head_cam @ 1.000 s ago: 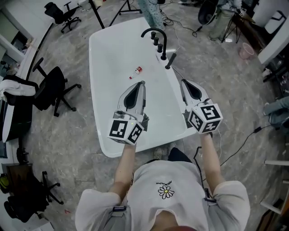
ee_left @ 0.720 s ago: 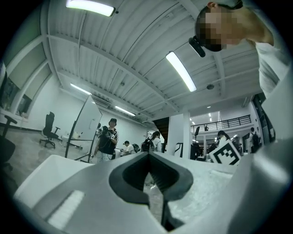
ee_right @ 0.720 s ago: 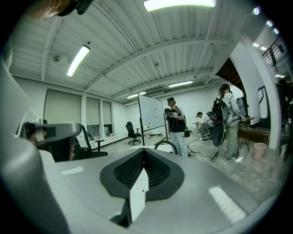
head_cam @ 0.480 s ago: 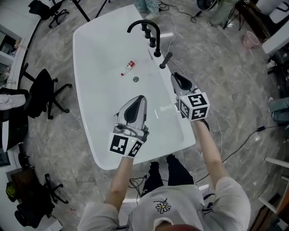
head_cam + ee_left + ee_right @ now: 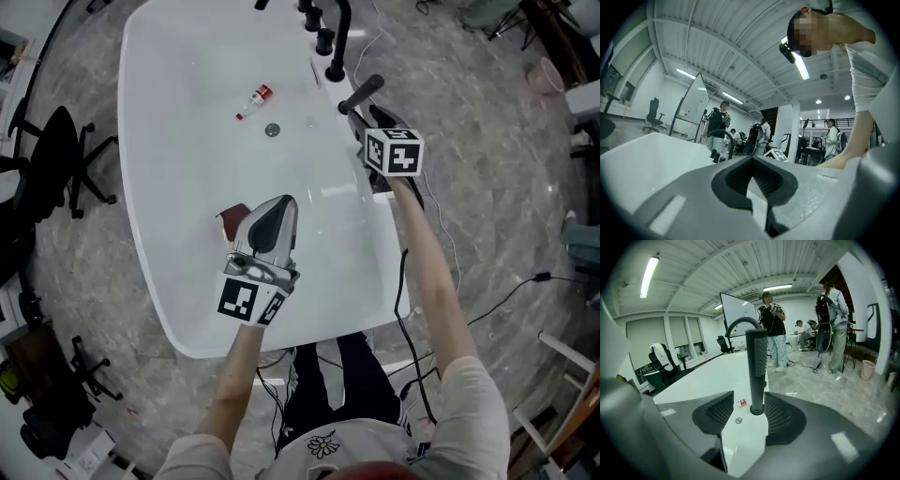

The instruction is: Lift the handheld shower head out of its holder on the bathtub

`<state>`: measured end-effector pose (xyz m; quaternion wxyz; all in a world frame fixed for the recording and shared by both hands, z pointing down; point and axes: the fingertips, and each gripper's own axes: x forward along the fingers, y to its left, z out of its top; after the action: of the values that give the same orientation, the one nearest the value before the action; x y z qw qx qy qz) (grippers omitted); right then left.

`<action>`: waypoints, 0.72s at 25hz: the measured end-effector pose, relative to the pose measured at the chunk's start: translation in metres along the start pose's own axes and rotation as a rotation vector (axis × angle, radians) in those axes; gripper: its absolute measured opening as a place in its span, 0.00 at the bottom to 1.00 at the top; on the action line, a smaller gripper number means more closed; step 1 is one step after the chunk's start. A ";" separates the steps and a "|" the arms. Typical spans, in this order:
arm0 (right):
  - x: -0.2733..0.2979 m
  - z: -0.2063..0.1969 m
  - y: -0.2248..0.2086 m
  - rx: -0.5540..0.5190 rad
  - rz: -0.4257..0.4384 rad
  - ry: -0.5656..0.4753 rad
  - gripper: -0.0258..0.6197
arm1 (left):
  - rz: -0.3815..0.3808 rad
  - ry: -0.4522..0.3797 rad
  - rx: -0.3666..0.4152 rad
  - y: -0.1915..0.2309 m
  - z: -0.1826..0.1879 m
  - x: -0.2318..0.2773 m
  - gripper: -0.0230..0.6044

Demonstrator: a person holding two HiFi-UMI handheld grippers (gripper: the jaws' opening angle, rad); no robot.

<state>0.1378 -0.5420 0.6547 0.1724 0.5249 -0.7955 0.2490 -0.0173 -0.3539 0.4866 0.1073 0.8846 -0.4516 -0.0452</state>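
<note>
Right gripper (image 5: 749, 404) jaws just opening | shower head (image 5: 757, 364) between | long axis upright

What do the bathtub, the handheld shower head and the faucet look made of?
Bathtub: glossy white, acrylic or enamel by its look; light streaks reflect off it. Handheld shower head: matte black stick, coated metal or plastic, cannot tell which; finely textured face, no glare. Faucet: the same matte black, probably coated metal.
</note>
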 end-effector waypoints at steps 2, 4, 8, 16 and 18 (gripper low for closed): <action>0.024 -0.007 -0.012 -0.005 -0.030 0.014 0.38 | 0.005 0.021 0.005 0.008 -0.016 0.001 0.04; 0.043 -0.012 -0.018 -0.007 -0.042 0.029 0.40 | 0.024 0.041 0.007 0.016 -0.029 0.001 0.04; 0.064 -0.019 -0.022 -0.032 -0.065 0.062 0.36 | 0.073 0.079 -0.002 0.031 -0.050 0.000 0.04; 0.064 -0.004 -0.024 -0.100 -0.172 0.026 0.26 | 0.122 0.073 -0.011 0.044 -0.054 -0.014 0.04; 0.057 0.012 -0.018 -0.132 -0.168 -0.011 0.26 | 0.130 0.069 -0.002 0.045 -0.046 -0.020 0.04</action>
<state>0.1318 -0.5977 0.6791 0.2226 0.5785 -0.7643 0.1777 -0.0563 -0.3569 0.5417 0.1262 0.8543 -0.5041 -0.0081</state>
